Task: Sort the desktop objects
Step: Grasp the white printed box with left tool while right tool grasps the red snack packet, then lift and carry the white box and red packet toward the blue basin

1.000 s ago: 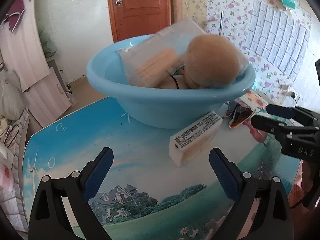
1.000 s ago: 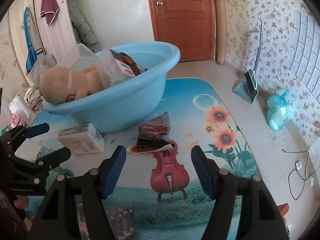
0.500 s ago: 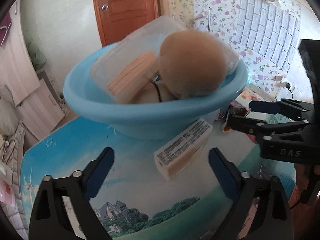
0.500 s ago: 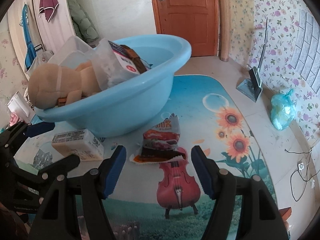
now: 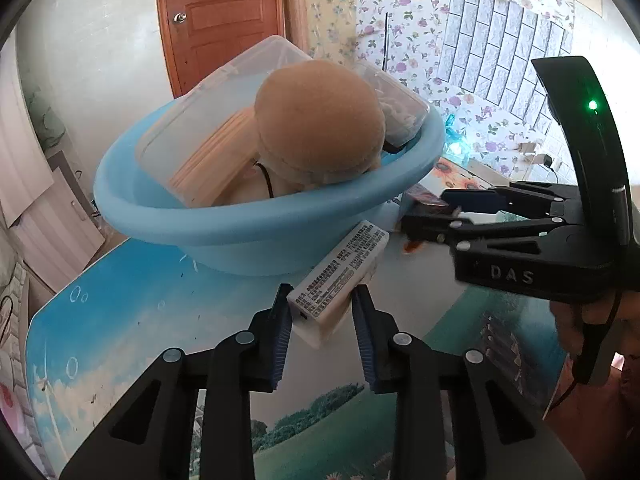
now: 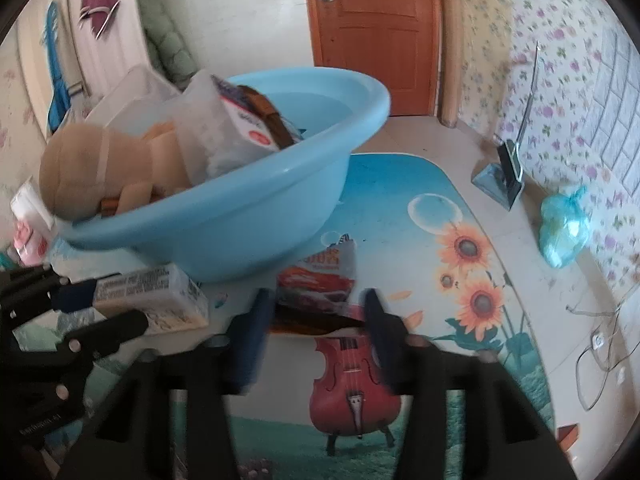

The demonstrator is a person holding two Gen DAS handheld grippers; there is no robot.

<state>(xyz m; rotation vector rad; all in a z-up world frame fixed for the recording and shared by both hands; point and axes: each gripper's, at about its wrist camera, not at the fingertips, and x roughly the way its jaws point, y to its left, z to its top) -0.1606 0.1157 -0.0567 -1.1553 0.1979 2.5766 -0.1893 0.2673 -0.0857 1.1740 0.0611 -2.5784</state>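
Now that the wide-open left gripper [image 5: 320, 312] has been clenched on the white box [image 5: 340, 280], while the right gripper [image 6: 316, 312] is being closed around the snack packet [image 6: 320, 280], both can be lifted into the blue basin [image 5: 248, 224].

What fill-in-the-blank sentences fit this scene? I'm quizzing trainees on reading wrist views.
1. The left claw is closed on the white ____.
2. The plush toy lies inside the light ____ basin.
3. The right claw flanks a red snack ____.
4. The tabletop picture shows a red ____ near the right claw.

Missing words: box; blue; packet; violin
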